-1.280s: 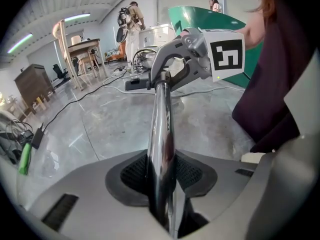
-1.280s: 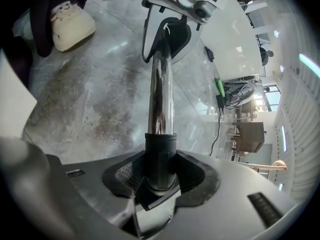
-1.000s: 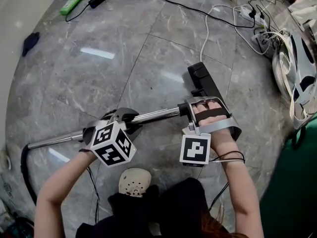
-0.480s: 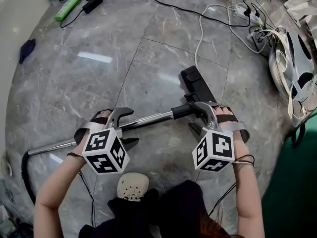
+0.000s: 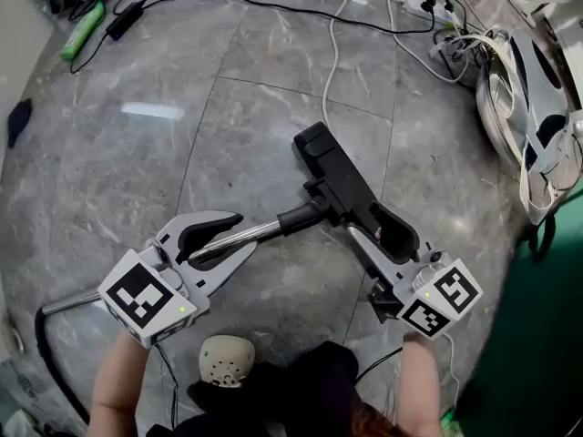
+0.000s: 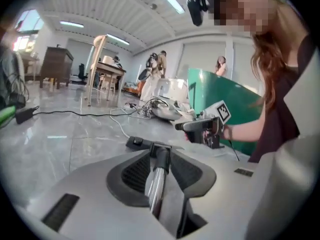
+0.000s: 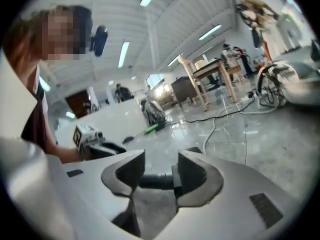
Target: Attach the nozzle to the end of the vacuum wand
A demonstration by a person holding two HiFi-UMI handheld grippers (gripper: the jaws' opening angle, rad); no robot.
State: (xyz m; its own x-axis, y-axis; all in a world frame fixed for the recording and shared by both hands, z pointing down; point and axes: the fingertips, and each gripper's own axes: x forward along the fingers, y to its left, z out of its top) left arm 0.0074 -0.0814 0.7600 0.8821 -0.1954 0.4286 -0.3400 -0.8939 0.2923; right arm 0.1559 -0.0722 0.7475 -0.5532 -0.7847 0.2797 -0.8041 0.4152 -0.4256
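As both have just been closing, left tool (image 5: 246, 232) grips wand (image 5: 266, 230), right tool (image 5: 371, 226) gapes over nozzle (image 5: 332, 171).

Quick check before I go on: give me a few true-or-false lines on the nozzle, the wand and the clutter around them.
1. The nozzle sits on the end of the wand. True.
2. The wand is black along its whole length. False: it is a shiny metal tube with only a black collar at the nozzle end.
3. The wand runs between the jaws of the left gripper. True; those jaws have just been closing, and I cannot tell whether they pinch it.
4. A green object lies right beside the nozzle. False: it lies far from it, at the head view's upper left.
5. A white cable lies beyond the nozzle. True.
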